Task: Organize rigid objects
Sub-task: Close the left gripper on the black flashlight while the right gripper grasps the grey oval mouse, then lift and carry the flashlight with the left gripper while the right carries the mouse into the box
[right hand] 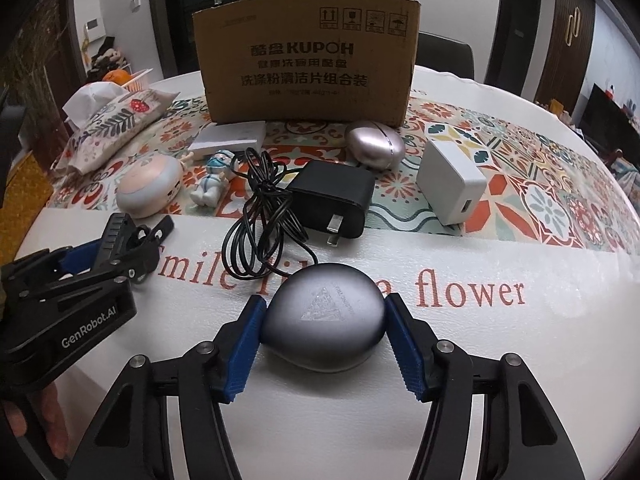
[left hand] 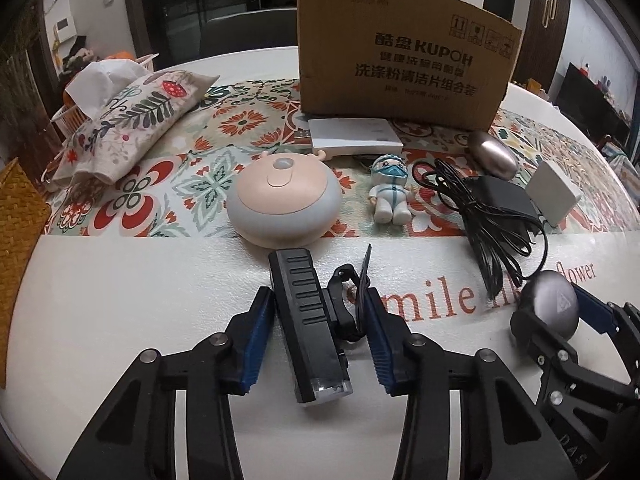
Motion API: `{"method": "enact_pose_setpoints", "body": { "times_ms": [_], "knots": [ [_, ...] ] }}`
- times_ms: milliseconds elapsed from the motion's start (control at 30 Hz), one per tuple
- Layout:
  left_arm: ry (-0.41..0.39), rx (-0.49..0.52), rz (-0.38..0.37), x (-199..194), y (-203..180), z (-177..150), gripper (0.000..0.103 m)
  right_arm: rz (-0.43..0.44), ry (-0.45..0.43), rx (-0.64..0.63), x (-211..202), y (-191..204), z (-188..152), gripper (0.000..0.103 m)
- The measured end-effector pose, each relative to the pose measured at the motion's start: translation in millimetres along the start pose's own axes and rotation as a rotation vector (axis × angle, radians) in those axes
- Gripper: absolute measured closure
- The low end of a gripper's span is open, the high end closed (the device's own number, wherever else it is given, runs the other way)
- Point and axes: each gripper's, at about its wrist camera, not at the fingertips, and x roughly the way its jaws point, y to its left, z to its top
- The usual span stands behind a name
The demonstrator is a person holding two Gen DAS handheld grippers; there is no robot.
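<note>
My left gripper (left hand: 318, 320) is closed around a black bike light with its mount (left hand: 310, 328) on the white table; both blue pads touch it. It also shows in the right wrist view (right hand: 120, 240). My right gripper (right hand: 324, 320) is shut on a grey rounded pebble-shaped case (right hand: 324, 320), which rests on the table; it shows at the right of the left wrist view (left hand: 550, 306). A cardboard box (right hand: 308, 68) stands upright at the back.
On the patterned mat lie a pink round lamp (left hand: 282, 200), a small masked figurine (left hand: 390, 188), a black adapter with cable (right hand: 332, 196), a white charger (right hand: 454, 180), a metallic egg-shaped case (right hand: 374, 144), a white flat box (left hand: 354, 138) and a tissue pouch (left hand: 128, 120).
</note>
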Motion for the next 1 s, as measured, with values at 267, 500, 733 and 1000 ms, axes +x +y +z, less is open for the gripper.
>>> {"method": "enact_pose_setpoints", "body": {
  "times_ms": [267,500,733,1000],
  "knots": [
    [-0.027,-0.002,-0.053,-14,1,-3,0.063,0.016,-0.027,0.003,-10,-1,1,0.042],
    [-0.076,0.016,-0.052,-33,-1,-3,0.063,0.018,-0.080,0.000,-27,-2,4,0.042],
    [-0.128,0.024,-0.080,-55,-5,3,0.063,0.023,-0.140,-0.005,-48,-4,8,0.042],
    [-0.195,0.029,-0.107,-76,-6,17,0.063,0.022,-0.217,-0.013,-71,-6,22,0.042]
  ]
}}
